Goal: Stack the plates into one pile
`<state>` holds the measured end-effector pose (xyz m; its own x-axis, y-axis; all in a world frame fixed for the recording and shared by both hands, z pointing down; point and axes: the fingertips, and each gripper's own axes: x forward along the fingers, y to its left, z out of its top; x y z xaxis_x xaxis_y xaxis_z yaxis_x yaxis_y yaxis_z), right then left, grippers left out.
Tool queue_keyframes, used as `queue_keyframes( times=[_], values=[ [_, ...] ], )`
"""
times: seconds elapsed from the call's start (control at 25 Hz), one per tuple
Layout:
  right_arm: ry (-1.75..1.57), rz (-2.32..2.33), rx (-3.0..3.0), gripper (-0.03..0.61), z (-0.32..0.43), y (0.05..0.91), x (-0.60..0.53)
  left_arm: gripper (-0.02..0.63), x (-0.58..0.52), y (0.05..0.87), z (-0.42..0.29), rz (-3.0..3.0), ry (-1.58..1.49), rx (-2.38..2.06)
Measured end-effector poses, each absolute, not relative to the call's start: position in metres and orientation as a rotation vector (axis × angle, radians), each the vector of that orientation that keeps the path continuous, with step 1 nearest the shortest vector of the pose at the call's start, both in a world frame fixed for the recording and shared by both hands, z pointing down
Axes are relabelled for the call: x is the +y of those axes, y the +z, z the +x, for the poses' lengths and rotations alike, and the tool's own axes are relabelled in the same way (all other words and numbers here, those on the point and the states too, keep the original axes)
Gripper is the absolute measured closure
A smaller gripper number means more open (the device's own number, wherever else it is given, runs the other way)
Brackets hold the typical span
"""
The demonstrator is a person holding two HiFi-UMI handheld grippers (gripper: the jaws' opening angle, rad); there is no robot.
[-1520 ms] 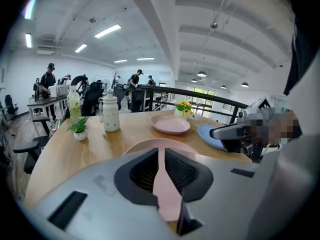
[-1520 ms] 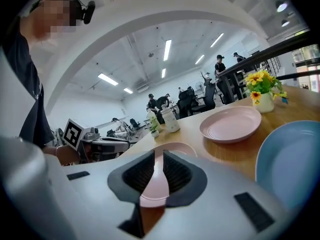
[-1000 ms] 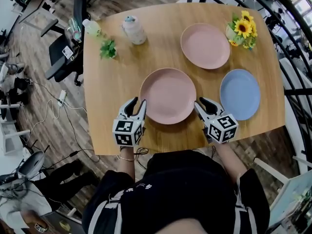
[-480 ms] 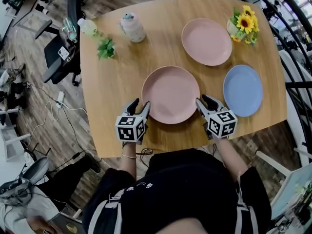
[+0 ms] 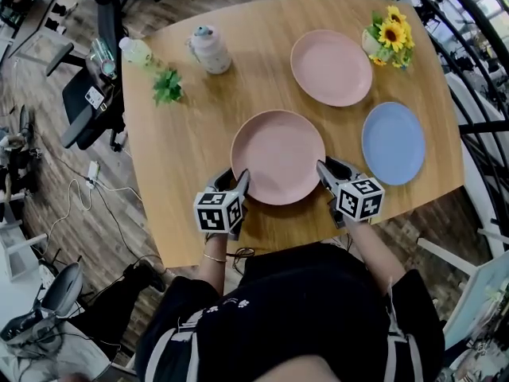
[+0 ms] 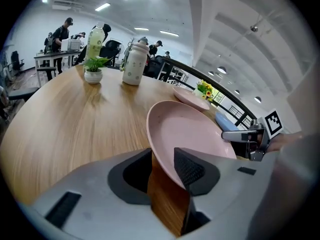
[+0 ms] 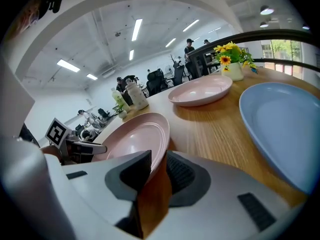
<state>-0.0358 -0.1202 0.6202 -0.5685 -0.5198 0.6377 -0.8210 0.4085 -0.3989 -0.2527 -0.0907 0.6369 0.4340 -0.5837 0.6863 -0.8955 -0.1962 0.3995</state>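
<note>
A pink plate (image 5: 278, 156) lies flat on the wooden table (image 5: 183, 157), right in front of me. My left gripper (image 5: 233, 178) is at its left rim. In the left gripper view the pink plate (image 6: 187, 134) has its rim between the jaws of the left gripper (image 6: 164, 164), which have just been closing; wood still shows beside the rim. My right gripper (image 5: 326, 168) is at the right rim. There the plate's edge (image 7: 150, 139) also sits between the open jaws of the right gripper (image 7: 159, 166). A second pink plate (image 5: 331, 67) and a blue plate (image 5: 393, 142) lie further right.
A sunflower vase (image 5: 389, 37) stands at the far right corner. A white bottle (image 5: 208, 49), a small green plant (image 5: 167, 86) and a green bottle (image 5: 135, 50) stand at the far left. The table's near edge (image 5: 270, 241) runs just behind both grippers.
Both grippers have sunk toward the table and slid in onto the near pink plate's two sides. Its rim now sits between each pair of jaws.
</note>
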Motion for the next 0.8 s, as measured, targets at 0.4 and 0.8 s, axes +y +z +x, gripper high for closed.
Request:
queue_keyframes(
  times=[0.4, 0.8],
  values=[
    [0.994, 1.243, -2.22, 0.497, -0.033, 0.606, -0.119, 0.509, -0.093, 0.628, -0.253, 1.882, 0.511, -1.257],
    [0.989, 1.301, -2.279, 0.499, -0.013, 0.587, -0.124, 0.509, -0.103, 0.612, -0.234, 1.917, 0.473, -1.254]
  ],
)
